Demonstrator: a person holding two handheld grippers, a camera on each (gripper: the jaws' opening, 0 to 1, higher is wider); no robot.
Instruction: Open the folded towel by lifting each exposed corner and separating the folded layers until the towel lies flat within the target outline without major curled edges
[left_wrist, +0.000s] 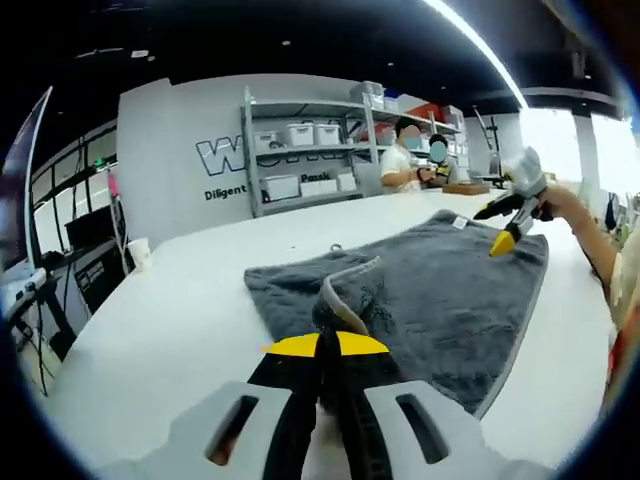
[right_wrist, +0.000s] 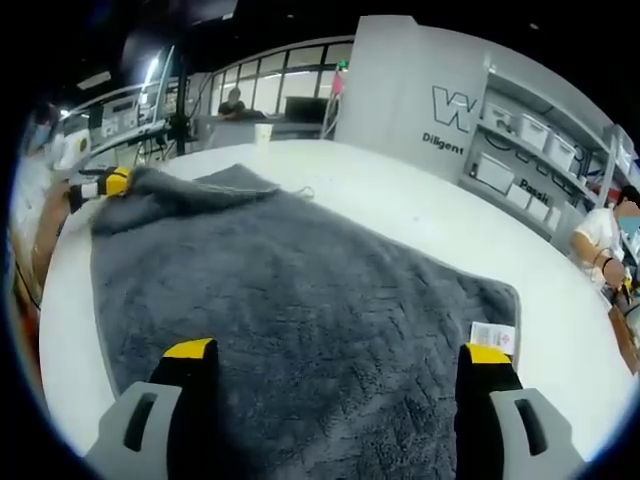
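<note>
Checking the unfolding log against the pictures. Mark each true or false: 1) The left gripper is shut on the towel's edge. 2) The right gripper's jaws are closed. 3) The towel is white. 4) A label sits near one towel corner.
1) True: the left gripper pinches the grey towel at a lifted edge.
2) False: the right gripper has its jaws wide apart above the towel.
3) False: it is dark grey, on a white table.
4) True: a white label lies near the corner by the right gripper.

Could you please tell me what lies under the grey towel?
The grey towel lies on the white table. The left gripper lifts one corner. Whatever lies beneath the rest is covered.
</note>
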